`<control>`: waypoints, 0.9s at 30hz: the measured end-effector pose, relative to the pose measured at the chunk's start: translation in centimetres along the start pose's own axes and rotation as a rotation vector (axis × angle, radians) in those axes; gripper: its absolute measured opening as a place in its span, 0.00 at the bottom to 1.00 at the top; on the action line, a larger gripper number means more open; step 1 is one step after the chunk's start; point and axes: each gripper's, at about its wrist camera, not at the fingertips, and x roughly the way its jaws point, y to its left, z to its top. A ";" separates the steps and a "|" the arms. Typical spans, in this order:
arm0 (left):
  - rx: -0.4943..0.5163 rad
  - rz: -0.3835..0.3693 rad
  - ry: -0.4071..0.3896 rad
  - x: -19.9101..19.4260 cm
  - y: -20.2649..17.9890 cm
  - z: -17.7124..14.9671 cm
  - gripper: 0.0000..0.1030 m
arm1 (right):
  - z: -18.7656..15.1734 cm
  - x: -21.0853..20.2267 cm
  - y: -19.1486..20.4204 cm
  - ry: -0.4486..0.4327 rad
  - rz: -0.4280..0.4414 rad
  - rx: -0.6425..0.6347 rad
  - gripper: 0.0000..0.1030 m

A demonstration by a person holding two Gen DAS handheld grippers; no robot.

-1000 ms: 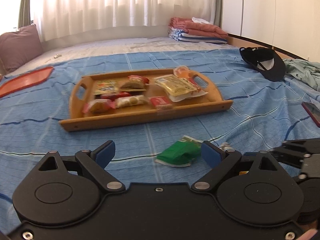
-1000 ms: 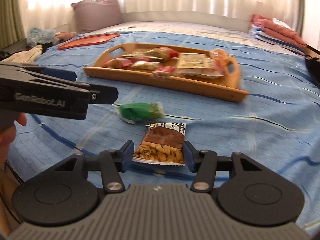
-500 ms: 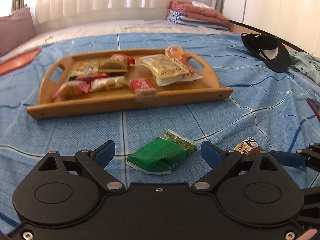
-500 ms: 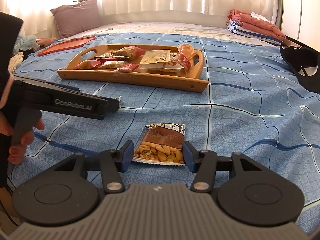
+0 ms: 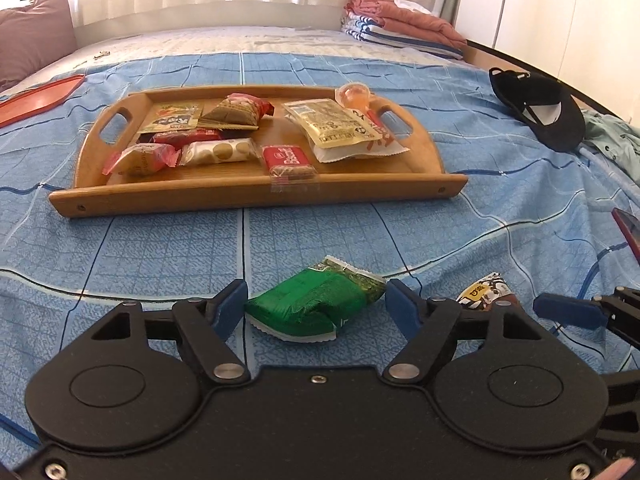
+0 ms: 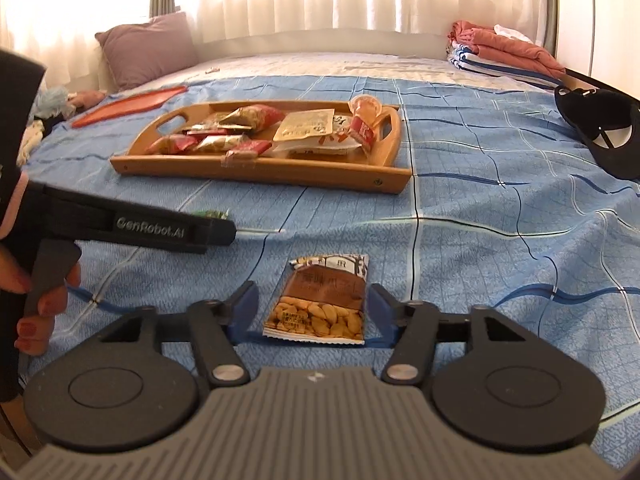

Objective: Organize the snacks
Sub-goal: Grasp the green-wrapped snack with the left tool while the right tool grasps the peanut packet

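Note:
A green snack packet [image 5: 316, 302] lies on the blue bedspread between the fingers of my open left gripper [image 5: 316, 308]. A brown peanut packet [image 6: 322, 302] lies between the fingers of my open right gripper [image 6: 314, 312], which straddle it without pressing it; its top corner also shows in the left wrist view [image 5: 486, 292]. A wooden tray [image 5: 256, 196] farther back holds several wrapped snacks. In the right wrist view the tray [image 6: 264, 170] is ahead to the left, and the left gripper's side [image 6: 152, 230] hides most of the green packet [image 6: 210, 214].
A black cap [image 5: 540, 108] lies at the right. A red tray [image 5: 36, 94] lies at the far left. Folded clothes [image 5: 400, 20] are stacked at the back right, a purple pillow [image 6: 148, 48] at the back left. A dark red phone edge [image 5: 628, 226] is at the right.
Both grippers have come lower and closer over their packets. The green packet now sits between the left fingers. The right fingers stand a little wider around the peanut packet.

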 end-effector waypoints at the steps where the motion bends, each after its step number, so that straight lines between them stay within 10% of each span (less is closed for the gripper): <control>1: 0.002 0.003 -0.006 -0.2 0.0 0.0 0.70 | 0.2 0.1 -0.1 -0.002 -0.001 0.006 0.76; 27: 0.016 0.056 -0.090 -6.4 1.4 -3.1 0.67 | -0.3 1.2 1.2 0.002 -0.071 0.001 0.72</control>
